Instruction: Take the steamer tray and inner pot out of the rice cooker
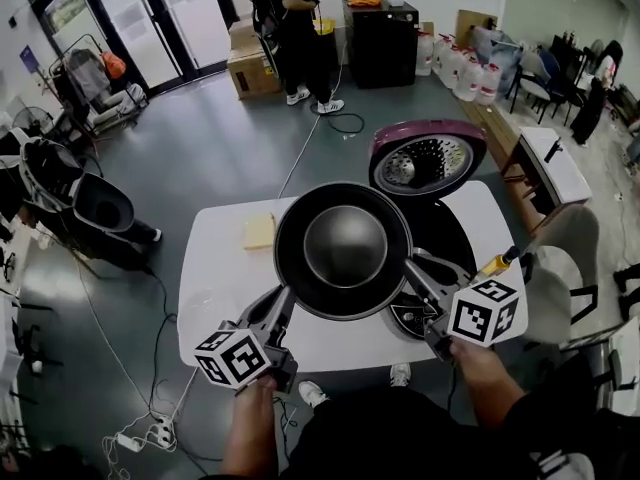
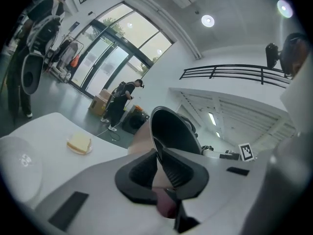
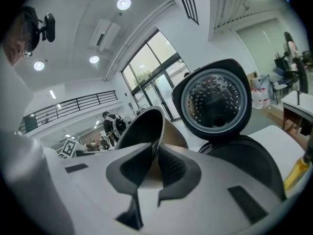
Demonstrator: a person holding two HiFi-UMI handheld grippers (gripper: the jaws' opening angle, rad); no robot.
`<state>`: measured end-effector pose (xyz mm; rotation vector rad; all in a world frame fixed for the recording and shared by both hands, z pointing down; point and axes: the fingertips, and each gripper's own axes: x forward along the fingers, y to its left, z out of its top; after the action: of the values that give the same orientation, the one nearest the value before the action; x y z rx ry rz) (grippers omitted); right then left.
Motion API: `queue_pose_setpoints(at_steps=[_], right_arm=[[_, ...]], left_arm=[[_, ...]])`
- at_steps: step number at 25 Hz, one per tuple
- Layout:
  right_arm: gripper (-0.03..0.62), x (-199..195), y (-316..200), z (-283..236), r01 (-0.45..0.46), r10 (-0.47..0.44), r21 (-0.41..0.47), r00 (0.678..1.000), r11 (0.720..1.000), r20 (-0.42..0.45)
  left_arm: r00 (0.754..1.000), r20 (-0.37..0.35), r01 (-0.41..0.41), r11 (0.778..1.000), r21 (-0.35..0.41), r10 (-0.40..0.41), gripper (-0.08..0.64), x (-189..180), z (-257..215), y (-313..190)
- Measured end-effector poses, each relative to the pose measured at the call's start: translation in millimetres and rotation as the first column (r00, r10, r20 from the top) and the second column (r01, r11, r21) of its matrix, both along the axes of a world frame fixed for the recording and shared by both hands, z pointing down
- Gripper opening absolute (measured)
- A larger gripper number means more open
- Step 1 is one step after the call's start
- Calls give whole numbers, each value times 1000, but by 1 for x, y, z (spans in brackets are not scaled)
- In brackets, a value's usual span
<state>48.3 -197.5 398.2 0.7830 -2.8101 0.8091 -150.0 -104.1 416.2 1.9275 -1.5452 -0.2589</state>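
Observation:
The dark round inner pot (image 1: 343, 251) hangs in the air over the white table (image 1: 215, 278), held up by both grippers. My left gripper (image 1: 283, 303) is shut on the pot's near-left rim, and my right gripper (image 1: 410, 280) is shut on its near-right rim. In the left gripper view the pot's wall (image 2: 171, 129) rises edge-on from between the left gripper's (image 2: 157, 153) pads. The right gripper view shows the pot's rim (image 3: 142, 124) pinched by the right gripper (image 3: 157, 151). The rice cooker's dark body (image 1: 445, 233) stands to the right with its purple lid (image 1: 428, 158) open. No steamer tray shows.
A pale yellow block (image 1: 259, 231) lies on the table's far left part. A yellow-handled tool (image 1: 497, 264) lies at the table's right edge. A person (image 1: 295, 28) stands at the back by boxes. Chairs and a stroller stand on the floor at left.

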Motion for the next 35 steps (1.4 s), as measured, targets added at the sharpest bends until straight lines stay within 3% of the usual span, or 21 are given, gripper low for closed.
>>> queue_pose_setpoints(at_steps=[9, 18, 28, 35], right_arm=[[41, -106, 27, 19, 58, -59, -38, 998, 998, -9], [41, -170, 28, 86, 58, -70, -143, 994, 988, -79], [40, -196, 12, 177, -1, -52, -316, 985, 949, -162], [38, -206, 6, 212, -24, -56, -405, 981, 914, -185]], left_arm=[[995, -32, 98, 995, -38, -99, 31, -100, 16, 41], [991, -61, 107, 984, -142, -116, 31, -162, 80, 45], [981, -152, 72, 960, -271, -117, 28, -187, 157, 28], [970, -194, 73, 939, -335, -144, 25, -197, 190, 20]])
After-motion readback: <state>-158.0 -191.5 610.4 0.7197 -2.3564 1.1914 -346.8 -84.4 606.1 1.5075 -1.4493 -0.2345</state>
